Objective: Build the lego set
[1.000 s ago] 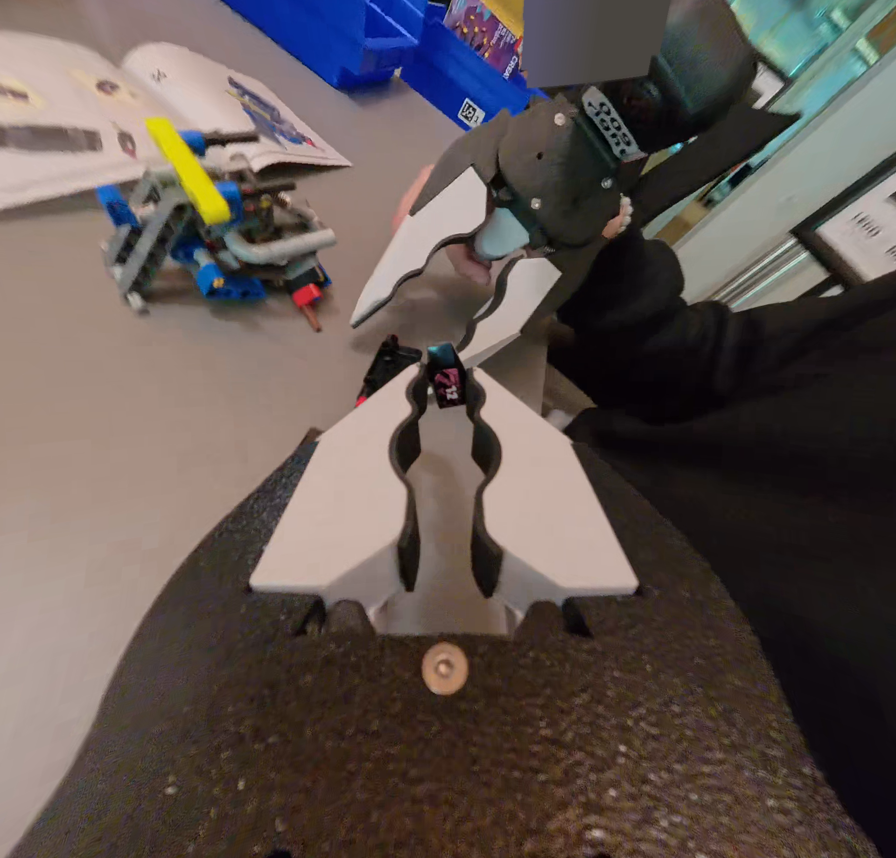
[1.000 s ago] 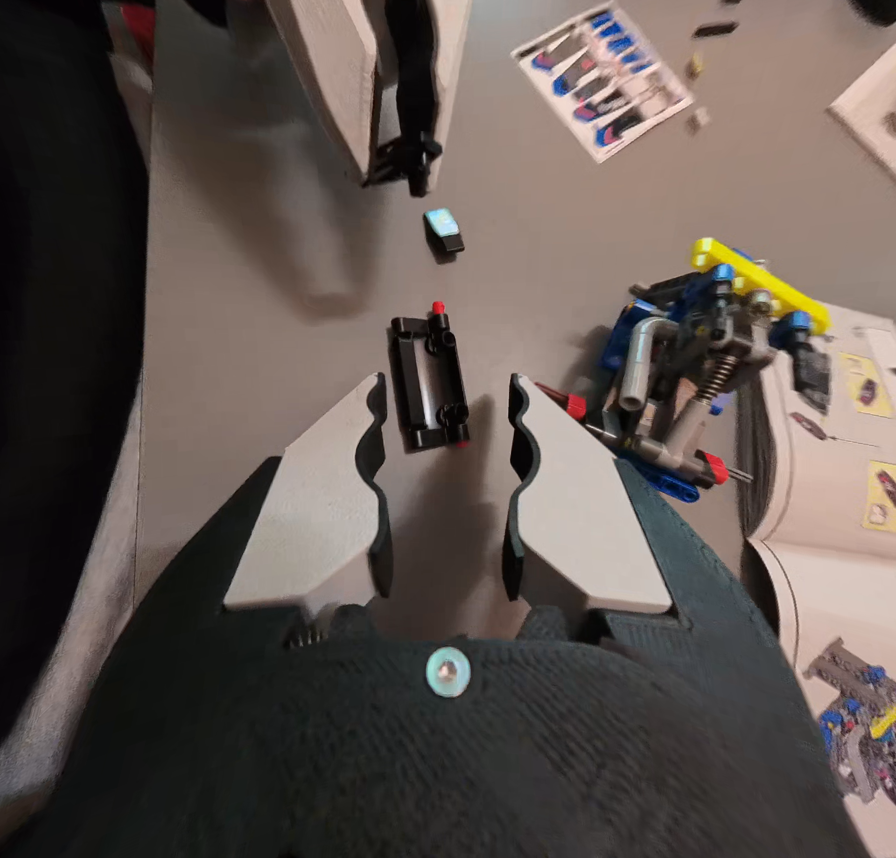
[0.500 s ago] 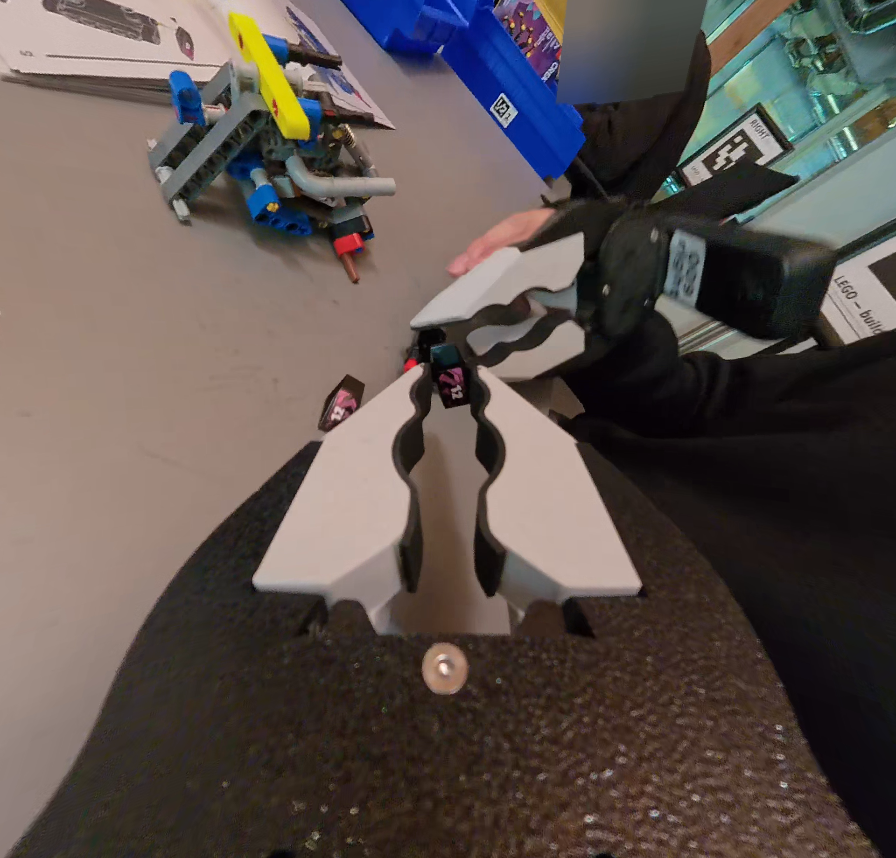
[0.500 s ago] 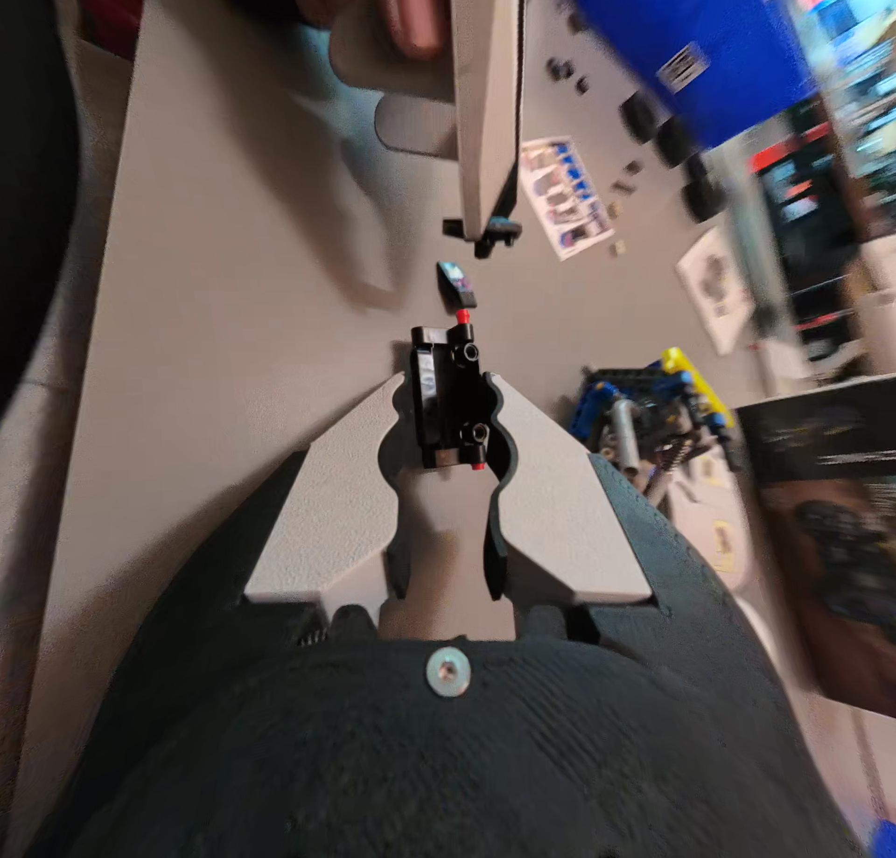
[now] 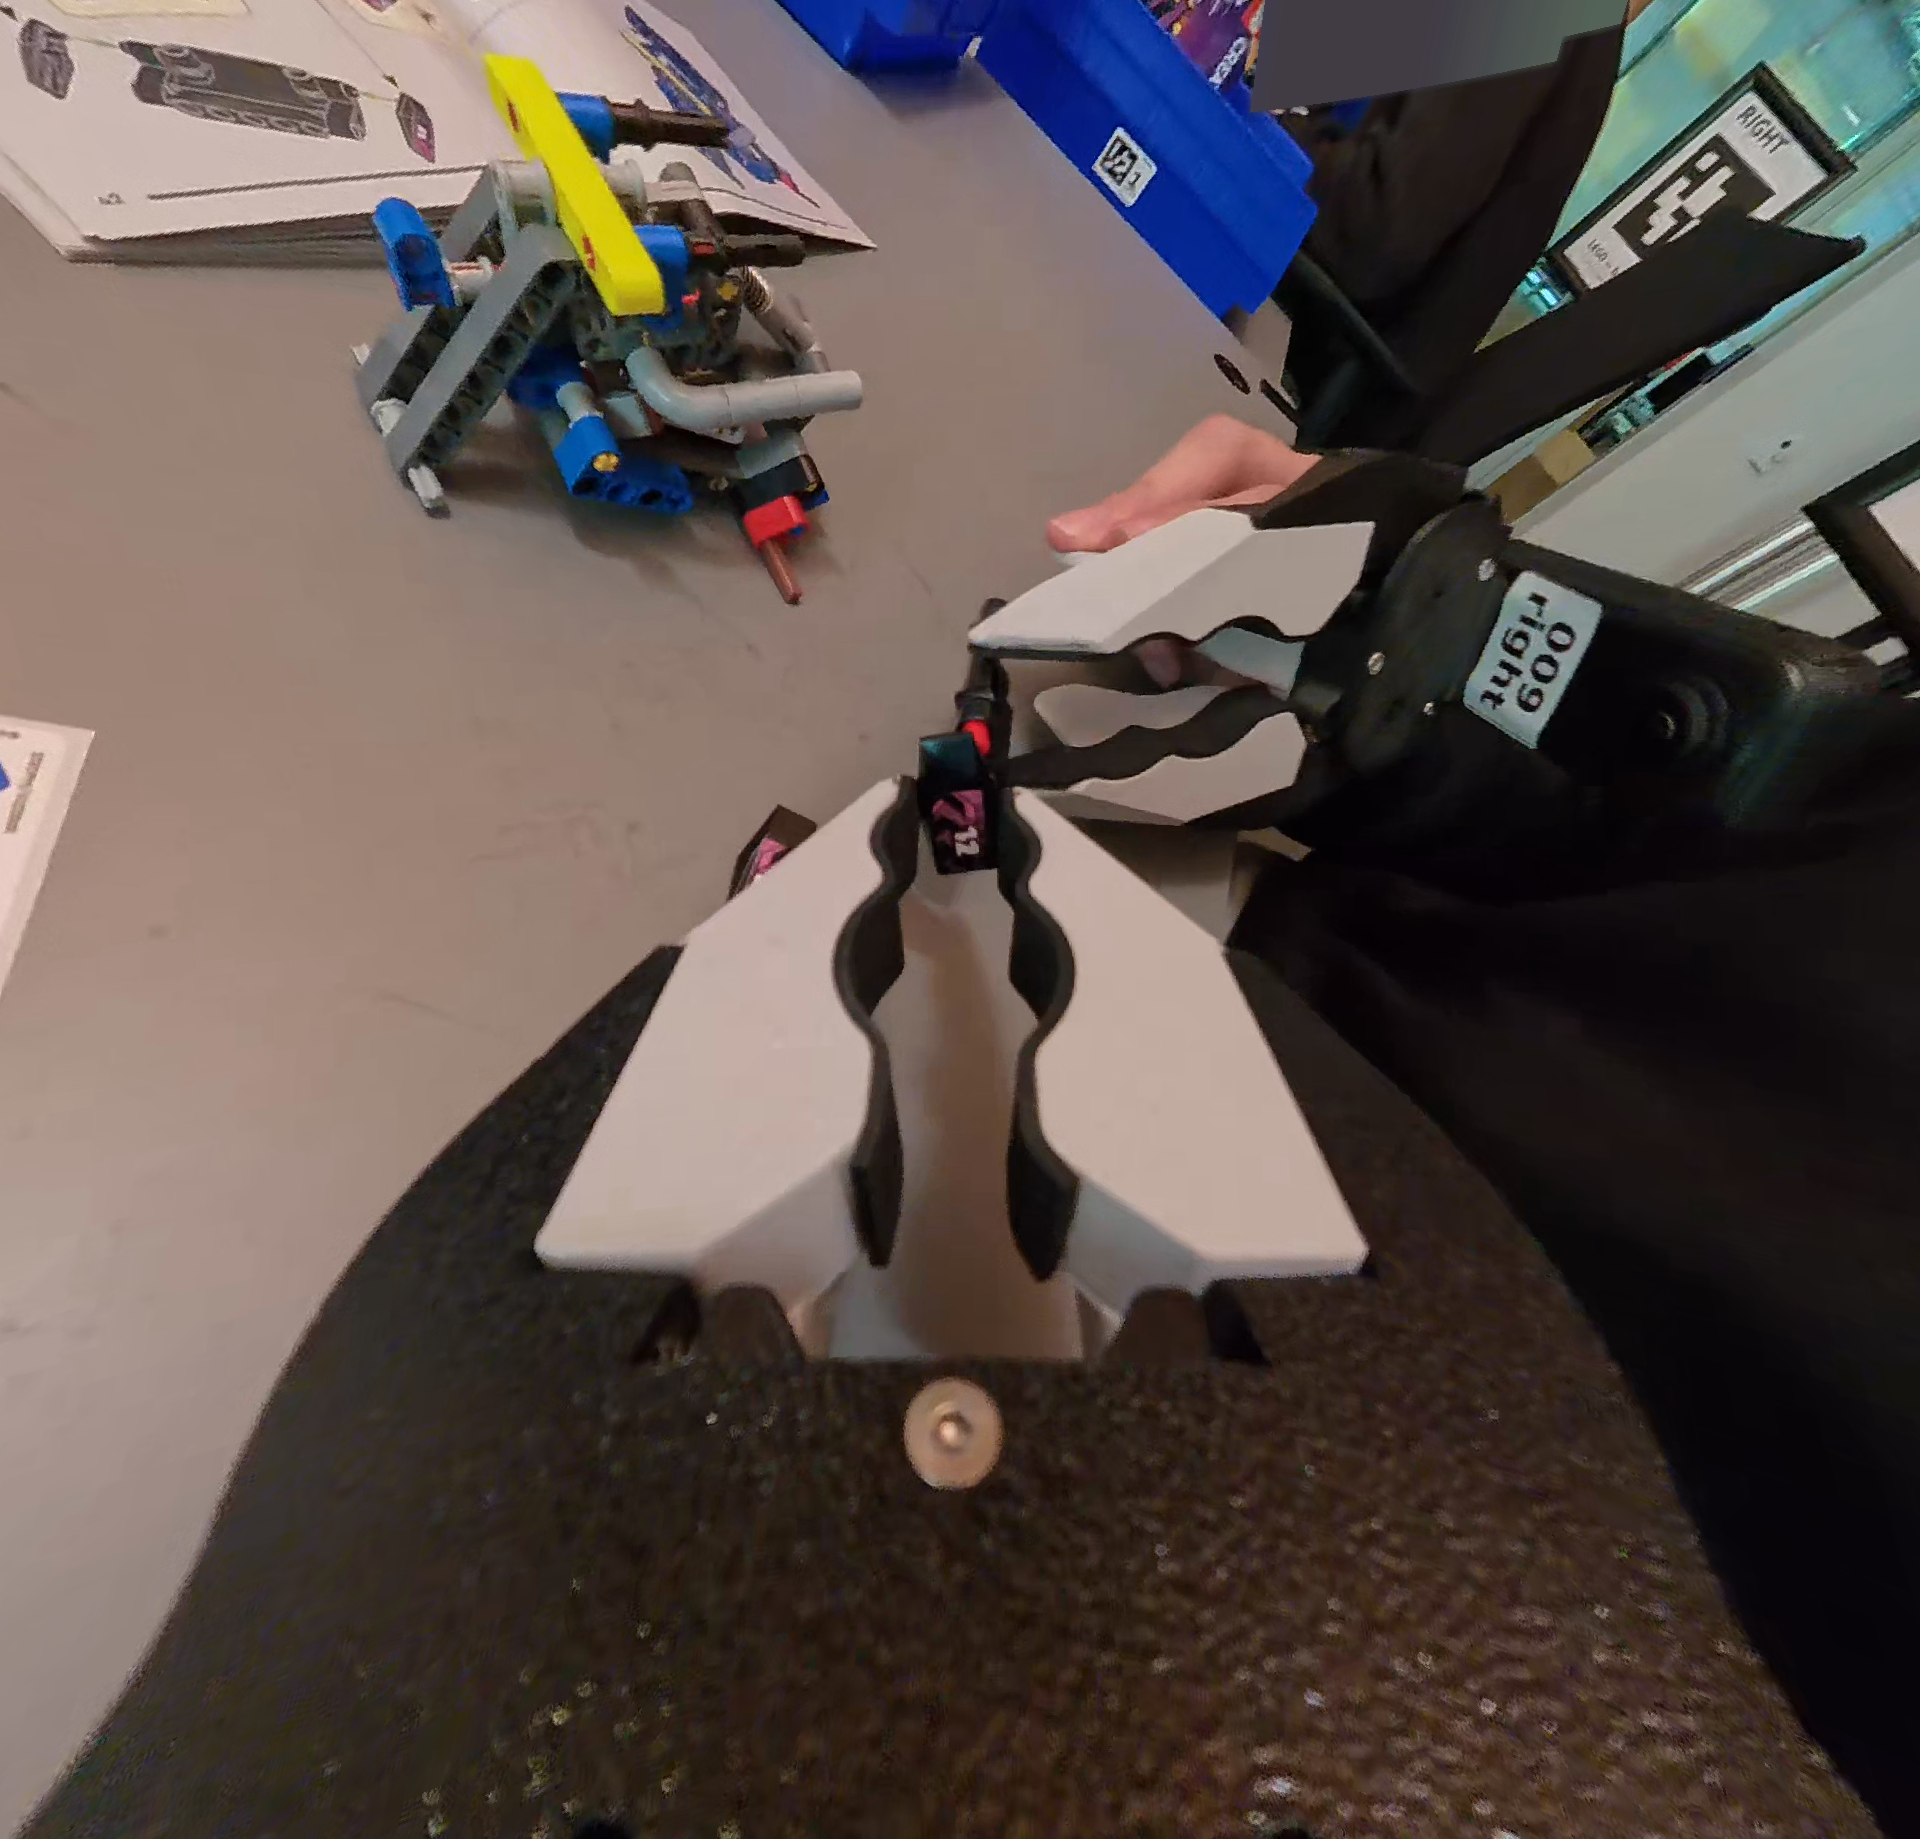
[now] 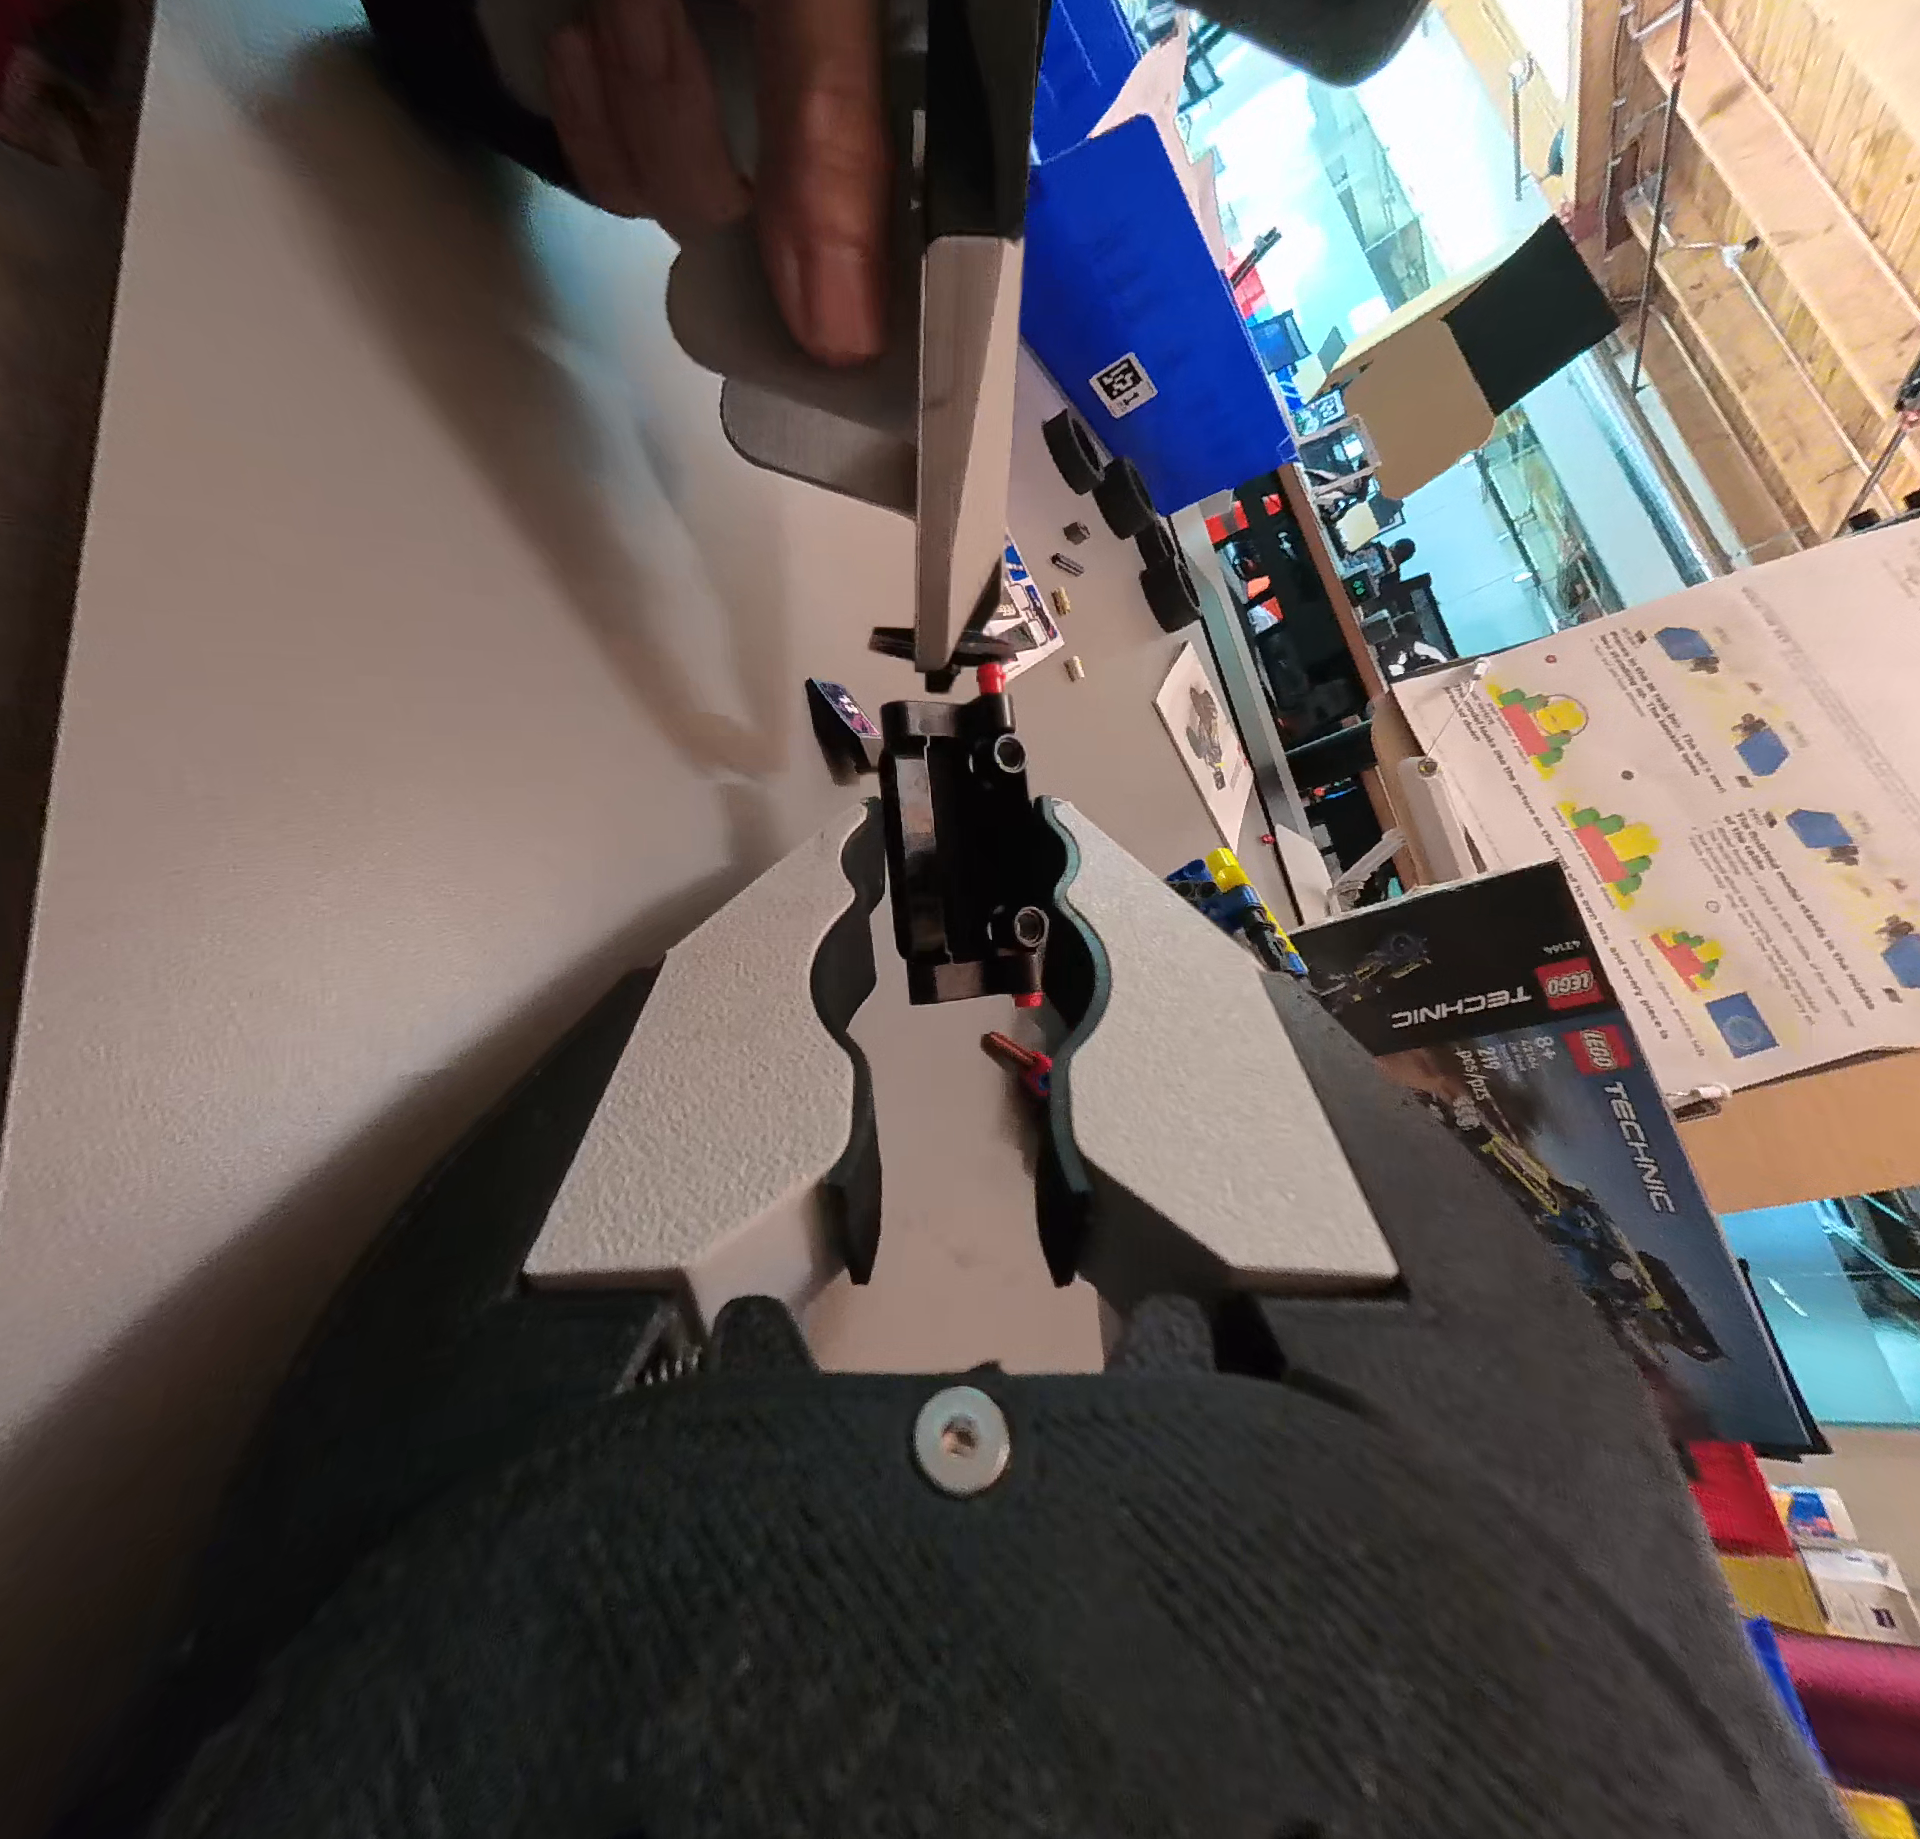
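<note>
My left gripper (image 5: 956, 802) is shut on a small black tile (image 5: 958, 815) with a pink and teal print, held at its fingertips above the grey table (image 5: 312, 854). My right gripper (image 6: 961, 813) is shut on a black frame piece (image 6: 961, 854) with red pins, lifted off the table. The two held parts meet tip to tip: the left view shows the right gripper (image 5: 1003, 709) with the frame's red pin (image 5: 975, 735) just behind the tile. The right view shows the left gripper (image 6: 951, 636) edge-on above the frame. A second printed tile (image 5: 769, 844) lies on the table beside my left fingers.
A half-built grey, blue and yellow model (image 5: 603, 335) stands far left by an open instruction booklet (image 5: 260, 75). Blue bins (image 5: 1143, 106) line the back. A sticker sheet (image 5: 31, 802) lies at the left edge. A set box (image 6: 1558, 1062) and black wheels (image 6: 1122, 501) show to the right. The grippers are tip to tip, or close to it.
My right gripper closed on the black frame that lay on the table, lifted and turned it, and brought it up to the tile. My left gripper stayed shut on its tile.
</note>
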The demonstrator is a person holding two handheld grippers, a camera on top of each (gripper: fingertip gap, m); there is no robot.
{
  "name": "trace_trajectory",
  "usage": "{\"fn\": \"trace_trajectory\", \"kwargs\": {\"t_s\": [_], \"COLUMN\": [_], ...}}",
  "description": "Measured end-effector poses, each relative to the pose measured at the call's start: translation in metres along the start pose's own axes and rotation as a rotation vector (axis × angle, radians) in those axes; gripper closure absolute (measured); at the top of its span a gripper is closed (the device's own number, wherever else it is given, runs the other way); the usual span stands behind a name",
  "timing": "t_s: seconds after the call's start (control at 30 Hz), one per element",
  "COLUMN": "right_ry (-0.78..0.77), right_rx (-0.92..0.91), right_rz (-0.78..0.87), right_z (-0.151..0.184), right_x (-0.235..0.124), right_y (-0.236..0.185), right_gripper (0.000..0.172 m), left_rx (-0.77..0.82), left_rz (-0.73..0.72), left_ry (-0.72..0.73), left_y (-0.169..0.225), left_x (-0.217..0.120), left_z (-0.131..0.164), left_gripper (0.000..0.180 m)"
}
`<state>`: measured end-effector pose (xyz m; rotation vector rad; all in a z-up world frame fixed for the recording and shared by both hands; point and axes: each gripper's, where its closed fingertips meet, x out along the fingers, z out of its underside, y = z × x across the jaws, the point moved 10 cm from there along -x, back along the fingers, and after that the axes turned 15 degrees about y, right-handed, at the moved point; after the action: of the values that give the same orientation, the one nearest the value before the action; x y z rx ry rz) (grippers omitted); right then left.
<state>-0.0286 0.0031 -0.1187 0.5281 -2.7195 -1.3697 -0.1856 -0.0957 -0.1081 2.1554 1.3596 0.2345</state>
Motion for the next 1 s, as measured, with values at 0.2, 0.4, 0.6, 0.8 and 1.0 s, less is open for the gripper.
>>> {"fn": "trace_trajectory", "kwargs": {"t_s": [0.2,0.4,0.6,0.8,1.0], "right_ry": [-0.011,-0.028,-0.116,-0.160,-0.128], "right_rx": [0.024,0.031,0.229,0.428,0.569], "right_rz": [0.010,-0.020,-0.263,-0.499,-0.654], "right_z": [0.001,0.004,0.004,0.009,0.013], "right_x": [0.000,0.001,-0.003,0.007,0.025], "right_y": [0.002,0.001,0.006,0.024,0.029], "right_gripper": [0.146,0.146,0.146,0.138,0.132], "left_rx": [0.000,-0.008,0.007,-0.010,-0.018], "left_rz": [-0.001,-0.010,-0.037,-0.047,-0.048], "left_ry": [-0.020,-0.030,-0.111,-0.092,-0.060], "left_y": [0.000,-0.001,-0.001,-0.004,-0.006], "left_x": [0.003,0.003,0.004,0.001,-0.009], "left_z": [0.001,0.001,0.006,0.005,0.004], "left_gripper": [0.169,0.169,0.169,0.169,0.169]}}
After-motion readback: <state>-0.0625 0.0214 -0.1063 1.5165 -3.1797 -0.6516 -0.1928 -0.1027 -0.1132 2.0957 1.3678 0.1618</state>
